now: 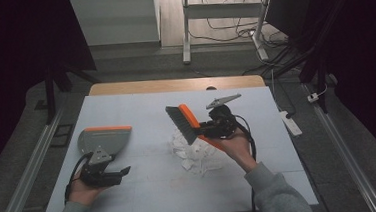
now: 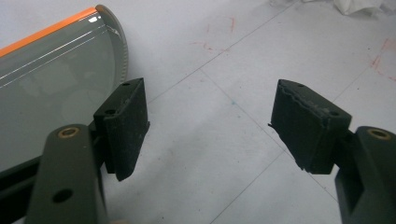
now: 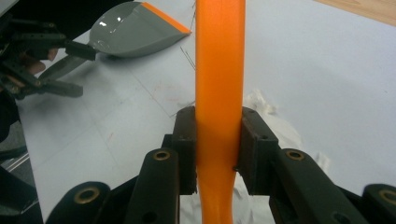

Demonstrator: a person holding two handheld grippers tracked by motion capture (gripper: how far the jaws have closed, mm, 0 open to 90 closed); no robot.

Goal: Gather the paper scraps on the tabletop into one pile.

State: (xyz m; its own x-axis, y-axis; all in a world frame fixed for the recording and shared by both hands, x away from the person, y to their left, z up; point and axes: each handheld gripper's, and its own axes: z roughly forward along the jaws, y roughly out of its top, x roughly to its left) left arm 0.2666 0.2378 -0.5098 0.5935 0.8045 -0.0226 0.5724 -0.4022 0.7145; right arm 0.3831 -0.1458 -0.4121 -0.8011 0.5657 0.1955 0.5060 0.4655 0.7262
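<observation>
Right gripper view: our right claw [image 3: 217,149] clamps the brush [image 3: 219,84] handle, light, stiff, slick; left claw [image 2: 210,126] gapes empty beside the dustpan [image 2: 51,79].

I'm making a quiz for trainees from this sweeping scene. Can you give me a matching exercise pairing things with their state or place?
Things:
1. brush
2. dustpan
3. paper scraps
4. left tongs

States:
A. open, holding nothing
B. heaped mid-table
C. clamped by its orange handle in the right tongs
D. lying on the table's left side, orange edge away from the person

Pairs: 1-C, 2-D, 3-B, 4-A
</observation>
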